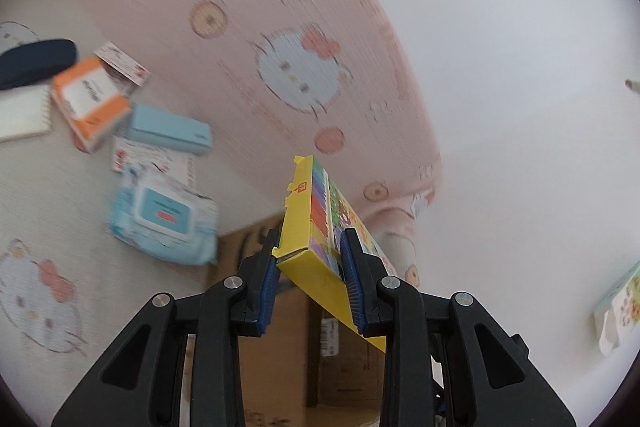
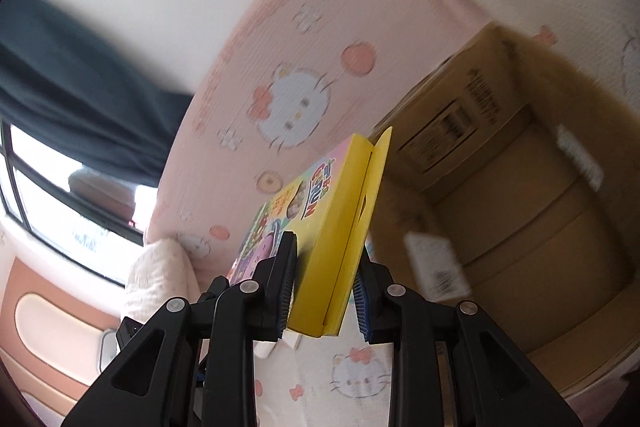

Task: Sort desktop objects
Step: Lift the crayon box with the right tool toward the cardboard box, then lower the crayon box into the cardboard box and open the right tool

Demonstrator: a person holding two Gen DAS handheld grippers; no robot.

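In the left wrist view my left gripper (image 1: pixel 311 267) is shut on a yellow box (image 1: pixel 308 223) with a colourful printed face, held tilted above a brown carton (image 1: pixel 280 331). The right wrist view shows my right gripper (image 2: pixel 326 267) shut on a yellow box (image 2: pixel 340 211) with cartoon print, its end flap standing up. The open cardboard carton (image 2: pixel 520 227) lies just right of it, with a small white pack (image 2: pixel 436 267) inside. Neither gripper shows in the other's view.
On the cat-print cloth (image 1: pixel 280 7) at left lie a blue wet-wipes pack (image 1: pixel 164 223), a light blue case (image 1: pixel 170 131), an orange box (image 1: pixel 90 103), a dark case (image 1: pixel 36 61), a notebook (image 1: pixel 22 115) and printed cards (image 1: pixel 152 159). A colourful box (image 1: pixel 616 307) sits at far right.
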